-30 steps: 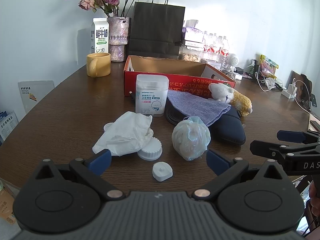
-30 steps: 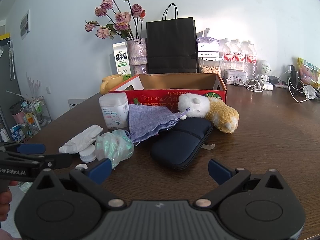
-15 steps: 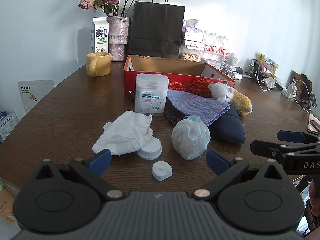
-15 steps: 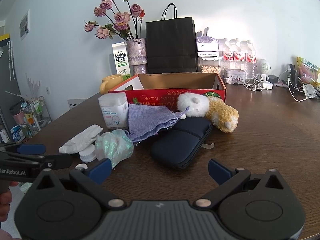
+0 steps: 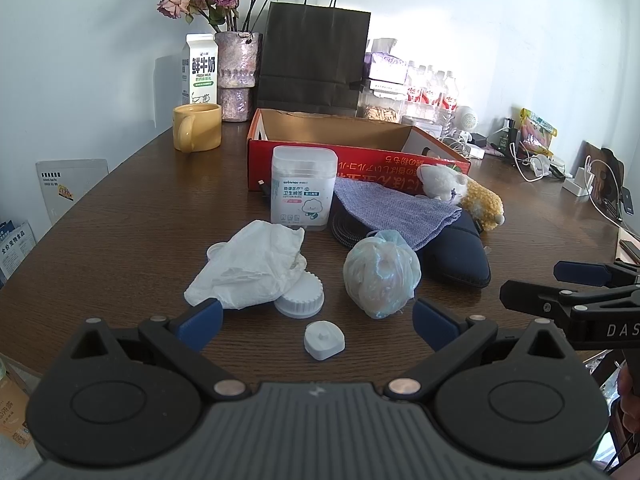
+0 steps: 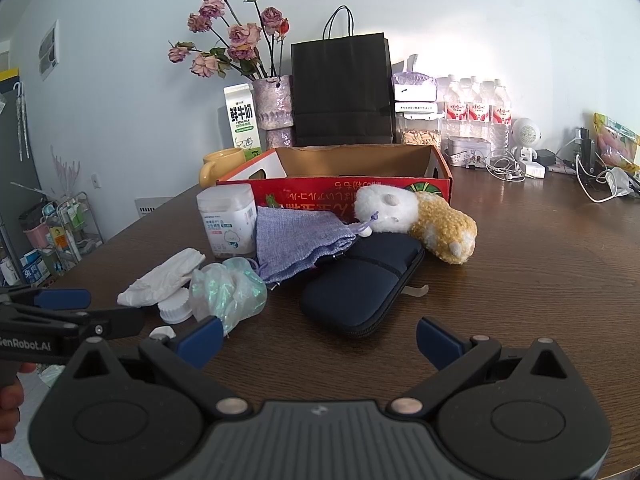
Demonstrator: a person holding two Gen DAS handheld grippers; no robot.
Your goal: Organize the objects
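Loose items lie on a brown table in front of an open red cardboard box (image 5: 360,160) (image 6: 332,190). They are a cotton-swab jar (image 5: 302,188) (image 6: 228,224), crumpled white tissue (image 5: 248,266) (image 6: 160,276), a white ribbed lid (image 5: 300,294), a small white cap (image 5: 324,340), a knotted plastic bag (image 5: 380,272) (image 6: 228,292), a purple cloth pouch (image 5: 400,210) (image 6: 296,236), a dark zip case (image 5: 456,256) (image 6: 360,292) and a plush toy (image 5: 460,188) (image 6: 420,224). My left gripper (image 5: 316,320) is open over the small cap. My right gripper (image 6: 318,334) is open before the zip case.
Behind the box stand a yellow mug (image 5: 196,126), a milk carton (image 5: 198,70), a vase of dried roses (image 5: 238,76), a black paper bag (image 5: 312,68) and water bottles (image 6: 476,108). Cables and chargers (image 6: 516,166) lie at the far right. The table edge runs close below both grippers.
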